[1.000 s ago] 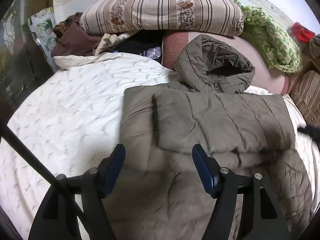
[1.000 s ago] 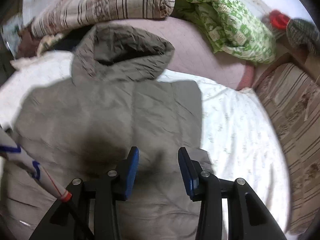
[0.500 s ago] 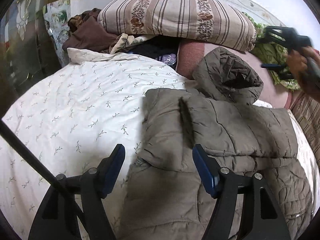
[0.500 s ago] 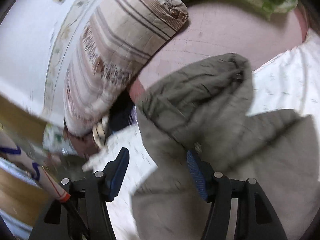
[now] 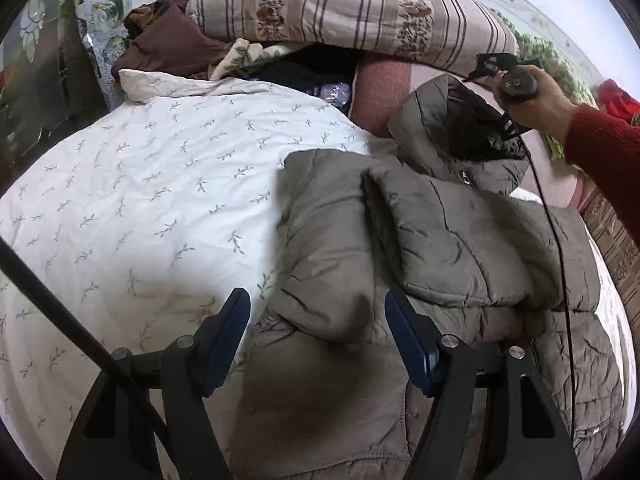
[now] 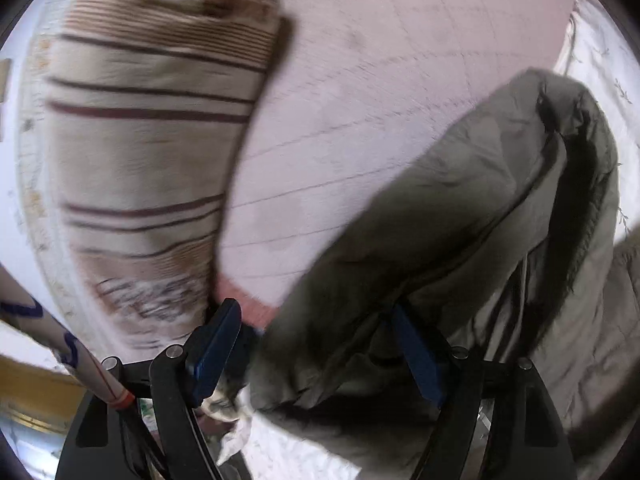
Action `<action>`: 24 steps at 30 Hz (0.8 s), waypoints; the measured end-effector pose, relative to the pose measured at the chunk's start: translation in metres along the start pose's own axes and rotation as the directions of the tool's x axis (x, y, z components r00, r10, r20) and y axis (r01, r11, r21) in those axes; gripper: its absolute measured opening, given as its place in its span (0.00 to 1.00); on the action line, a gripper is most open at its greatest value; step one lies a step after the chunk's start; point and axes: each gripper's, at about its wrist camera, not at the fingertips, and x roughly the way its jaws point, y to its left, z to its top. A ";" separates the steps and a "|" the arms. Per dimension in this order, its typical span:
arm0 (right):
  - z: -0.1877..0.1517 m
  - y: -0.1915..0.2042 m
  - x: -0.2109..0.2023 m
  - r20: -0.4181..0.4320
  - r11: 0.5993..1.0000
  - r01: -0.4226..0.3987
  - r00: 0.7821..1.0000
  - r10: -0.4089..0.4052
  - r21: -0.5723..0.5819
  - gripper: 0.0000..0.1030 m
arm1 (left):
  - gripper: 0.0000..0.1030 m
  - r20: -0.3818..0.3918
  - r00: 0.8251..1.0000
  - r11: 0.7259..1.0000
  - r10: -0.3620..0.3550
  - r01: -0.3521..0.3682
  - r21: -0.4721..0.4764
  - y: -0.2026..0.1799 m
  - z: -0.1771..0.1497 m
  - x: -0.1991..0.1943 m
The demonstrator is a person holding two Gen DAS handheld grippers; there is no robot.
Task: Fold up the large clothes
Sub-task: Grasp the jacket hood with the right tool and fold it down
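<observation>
An olive padded jacket [image 5: 452, 240] lies on the white leaf-print bedspread [image 5: 132, 200], its sleeves folded over the body. Its hood [image 5: 452, 128] points toward the pillows. My left gripper [image 5: 318, 340] is open and empty, hovering over the jacket's left lower part. My right gripper [image 6: 316, 352] is open, its jaws on either side of the hood's edge [image 6: 460, 232]. In the left wrist view the right gripper [image 5: 492, 68] sits at the top of the hood, held by a hand in a red sleeve.
A striped pillow [image 5: 352, 12] and a pink cushion [image 5: 380, 84] lie beyond the hood. A pile of brown and dark clothes [image 5: 172, 40] sits at the back left. A green patterned blanket [image 5: 556, 56] is at the back right.
My right gripper has moved from over the jacket's body up to the hood and opened wider. The left gripper has shifted left and stayed open.
</observation>
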 end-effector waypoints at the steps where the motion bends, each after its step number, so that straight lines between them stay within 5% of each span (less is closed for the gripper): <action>1: 0.000 -0.002 0.003 -0.005 1.000 0.021 1.000 -0.021 -0.017 0.56 | 0.67 -0.001 1.000 1.000 0.004 -0.004 0.006 -0.001 0.000 0.001; 2: 0.000 -0.004 0.005 -0.016 0.998 0.042 0.999 -0.043 -0.050 0.26 | 0.67 -0.002 1.000 1.000 0.005 -0.005 0.009 -0.002 0.000 0.001; 3: -0.003 -0.004 0.004 -0.018 0.995 0.055 0.998 -0.057 -0.082 0.13 | 0.67 -0.003 1.000 1.000 0.003 -0.003 0.011 -0.003 0.000 0.001; 5: -0.011 0.000 -0.009 0.009 0.985 0.073 0.997 -0.073 -0.158 0.08 | 0.67 -0.003 1.000 1.000 0.005 -0.005 0.011 -0.003 0.000 0.001; 15: -0.119 0.019 -0.162 -0.021 0.861 -0.013 1.000 0.003 -0.509 0.05 | 0.67 0.014 1.000 0.999 0.004 -0.004 -0.043 0.011 0.004 -0.013; 20: -0.202 -0.018 -0.236 -0.099 0.779 -0.086 0.995 0.030 -0.621 0.05 | 0.67 0.038 0.999 0.998 0.031 -0.029 -0.060 0.019 0.003 -0.024; 24: -0.263 -0.068 -0.268 -0.165 0.765 -0.130 0.986 0.032 -0.630 0.05 | 0.67 0.055 0.998 0.994 0.024 -0.018 -0.104 0.029 0.000 -0.039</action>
